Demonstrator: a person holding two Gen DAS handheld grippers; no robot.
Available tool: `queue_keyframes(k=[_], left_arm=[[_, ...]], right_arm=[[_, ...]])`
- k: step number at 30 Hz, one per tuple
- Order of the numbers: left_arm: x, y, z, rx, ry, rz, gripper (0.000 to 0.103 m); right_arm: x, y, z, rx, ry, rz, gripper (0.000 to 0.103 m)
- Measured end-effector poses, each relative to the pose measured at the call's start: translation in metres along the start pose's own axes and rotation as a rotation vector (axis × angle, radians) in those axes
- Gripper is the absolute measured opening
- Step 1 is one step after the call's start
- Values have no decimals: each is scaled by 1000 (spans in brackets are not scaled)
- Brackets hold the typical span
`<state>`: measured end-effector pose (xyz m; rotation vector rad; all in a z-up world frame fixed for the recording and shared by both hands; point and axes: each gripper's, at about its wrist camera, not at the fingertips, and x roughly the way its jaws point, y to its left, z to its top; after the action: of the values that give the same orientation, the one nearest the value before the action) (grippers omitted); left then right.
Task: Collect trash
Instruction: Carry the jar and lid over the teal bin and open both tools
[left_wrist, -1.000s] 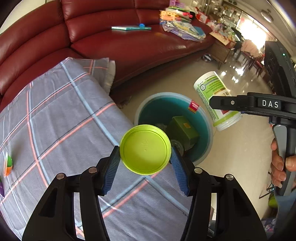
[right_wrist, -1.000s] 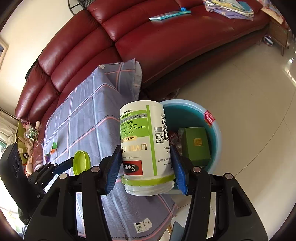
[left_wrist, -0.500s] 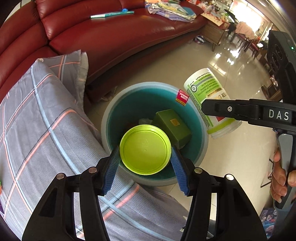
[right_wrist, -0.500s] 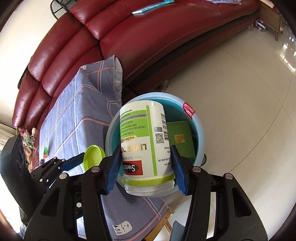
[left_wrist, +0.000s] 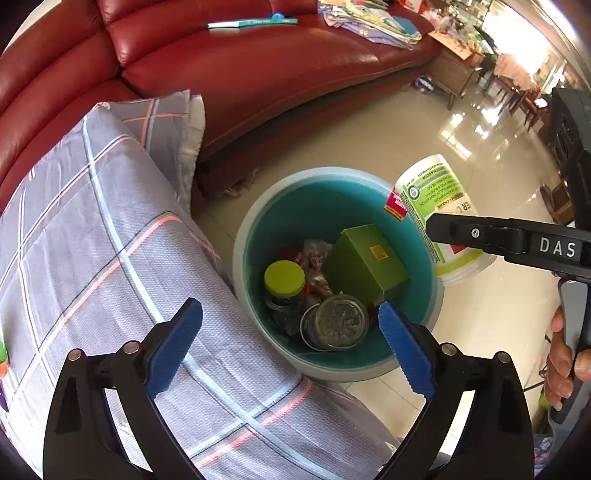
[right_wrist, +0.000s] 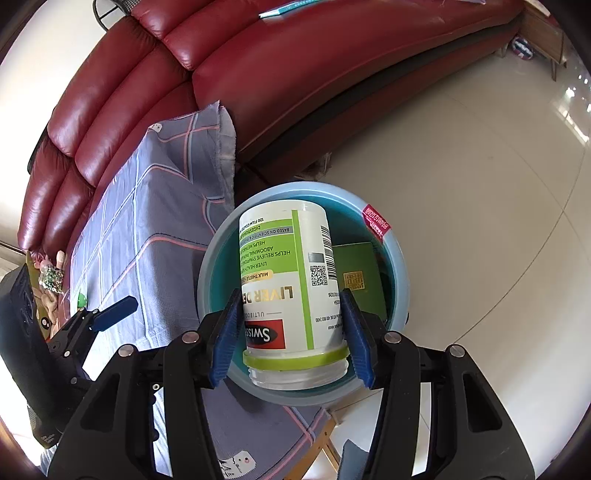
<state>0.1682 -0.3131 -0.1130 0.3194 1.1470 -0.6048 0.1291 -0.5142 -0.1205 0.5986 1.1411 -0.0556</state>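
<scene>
A teal bin (left_wrist: 240, 258) stands on the floor beside the cloth-covered table. In it lie a lime-green lid (left_wrist: 284, 278), a green box (left_wrist: 365, 262), a glass jar (left_wrist: 338, 321) and wrappers. My left gripper (left_wrist: 288, 310) hangs above the bin's near side, its jaws opening wide with nothing between them. My right gripper (right_wrist: 290, 295) is shut on a white and green supplement bottle (right_wrist: 284, 273), held neck-down over the bin (right_wrist: 399, 258). In the left wrist view the bottle (left_wrist: 432, 192) hangs over the bin's right rim.
The table's grey checked cloth (left_wrist: 92, 240) lies left of the bin. A red leather sofa (left_wrist: 258, 66) runs behind, with a book and papers on it. Glossy tile floor (right_wrist: 480, 166) spreads to the right. A person's hand (left_wrist: 565, 354) grips the right handle.
The left jaws have sprung wide and the lime-green lid has dropped from them into the bin. Both grippers have sunk and moved over the bin. The right still holds the bottle.
</scene>
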Motion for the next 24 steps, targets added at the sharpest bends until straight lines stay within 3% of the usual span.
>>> queue_keyframes(k=[8, 9, 10, 11, 15, 24], left_arm=[[-18, 23, -8, -64, -15, -18, 97], [-19, 26, -9, -70, -17, -18, 97], [-19, 28, -10, -76, -17, -17, 97], [-19, 30, -11, -80, -15, -19, 97], [-18, 36, -16, -92, -5, -24, 97], [-26, 44, -27, -107, -14, -44, 97]], right_arm=[[9, 25, 4, -57, 17, -13, 51], [9, 28, 5, -59, 17, -14, 60], [8, 30, 5, -58, 10, -16, 76], [7, 32, 6, -59, -2, -24, 79], [7, 36, 5, -56, 13, -43, 88], [4, 50, -8, -74, 42, -101, 92]])
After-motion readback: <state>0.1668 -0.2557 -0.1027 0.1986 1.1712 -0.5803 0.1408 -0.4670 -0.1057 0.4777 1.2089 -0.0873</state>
